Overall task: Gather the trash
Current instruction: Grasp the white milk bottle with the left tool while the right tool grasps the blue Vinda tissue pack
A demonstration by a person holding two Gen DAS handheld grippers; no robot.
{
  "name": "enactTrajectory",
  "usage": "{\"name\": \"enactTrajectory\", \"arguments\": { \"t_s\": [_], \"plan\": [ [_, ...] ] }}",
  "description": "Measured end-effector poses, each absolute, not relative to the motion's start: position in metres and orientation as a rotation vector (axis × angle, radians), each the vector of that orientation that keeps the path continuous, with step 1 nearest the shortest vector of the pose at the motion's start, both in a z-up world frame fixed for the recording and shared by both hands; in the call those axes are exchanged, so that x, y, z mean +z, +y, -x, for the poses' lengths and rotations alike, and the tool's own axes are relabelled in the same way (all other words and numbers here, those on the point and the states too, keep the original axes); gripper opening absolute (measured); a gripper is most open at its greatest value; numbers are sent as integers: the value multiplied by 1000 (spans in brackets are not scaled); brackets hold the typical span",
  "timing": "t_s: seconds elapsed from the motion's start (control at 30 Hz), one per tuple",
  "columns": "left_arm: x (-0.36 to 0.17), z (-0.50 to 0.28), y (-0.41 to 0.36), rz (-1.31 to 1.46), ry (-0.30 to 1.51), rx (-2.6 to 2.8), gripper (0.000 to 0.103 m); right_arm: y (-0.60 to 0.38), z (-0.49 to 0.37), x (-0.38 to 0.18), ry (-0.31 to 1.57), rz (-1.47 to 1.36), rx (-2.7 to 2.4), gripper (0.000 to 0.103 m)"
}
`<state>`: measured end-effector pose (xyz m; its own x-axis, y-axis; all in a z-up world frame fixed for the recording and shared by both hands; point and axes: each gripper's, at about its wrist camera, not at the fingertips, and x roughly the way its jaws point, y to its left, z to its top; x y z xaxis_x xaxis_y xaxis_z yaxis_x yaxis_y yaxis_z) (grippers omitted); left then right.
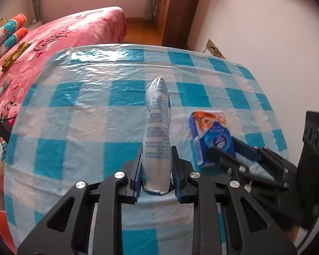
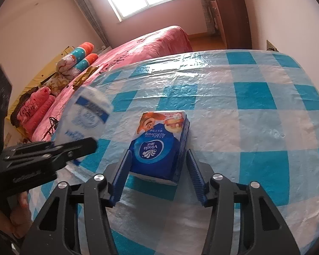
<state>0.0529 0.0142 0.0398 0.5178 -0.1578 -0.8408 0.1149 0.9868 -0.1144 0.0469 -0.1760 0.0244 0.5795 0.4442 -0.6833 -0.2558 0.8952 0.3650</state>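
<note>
A crumpled white and blue plastic wrapper (image 1: 158,116) stands up between the pads of my left gripper (image 1: 157,150), which is shut on its lower end and holds it above the checked cloth. In the right wrist view this wrapper (image 2: 85,114) hangs at the left, blurred, with the left gripper (image 2: 89,145) side-on. A blue tissue pack (image 2: 159,136) lies flat on the table between the fingers of my right gripper (image 2: 158,152). The left pad is at the pack's side; a thin strip of cloth shows at the right pad. The pack (image 1: 210,131) and right gripper (image 1: 223,148) also show in the left wrist view.
The table (image 2: 255,97) carries a blue and white checked plastic cloth. A pink bed (image 1: 74,27) with rolled pillows (image 2: 83,53) runs along its left and far side. A wall socket (image 1: 214,50) and a wooden wardrobe (image 1: 172,10) stand beyond the far edge. A hand (image 2: 19,212) grips the left handle.
</note>
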Motion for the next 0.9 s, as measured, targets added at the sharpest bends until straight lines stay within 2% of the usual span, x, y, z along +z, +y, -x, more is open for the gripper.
{"name": "enactTrajectory", "arguments": {
  "t_s": [0.6, 0.67, 0.7, 0.73, 0.9],
  "plan": [
    [21, 28, 84, 120, 1028, -163, 26, -167, -18, 26, 920, -184, 589, 49],
    [18, 33, 93, 142, 1031, -164, 26, -165, -17, 29, 907, -159, 531, 62],
    [17, 36, 97, 148, 1033, -165, 26, -164, -17, 30, 902, -153, 501, 76],
    [16, 37, 99, 150, 1033, -166, 26, -162, -16, 32, 898, -151, 485, 79],
    [16, 44, 107, 151, 1017, -174, 26, -144, -18, 36, 885, -147, 469, 81]
  ]
}}
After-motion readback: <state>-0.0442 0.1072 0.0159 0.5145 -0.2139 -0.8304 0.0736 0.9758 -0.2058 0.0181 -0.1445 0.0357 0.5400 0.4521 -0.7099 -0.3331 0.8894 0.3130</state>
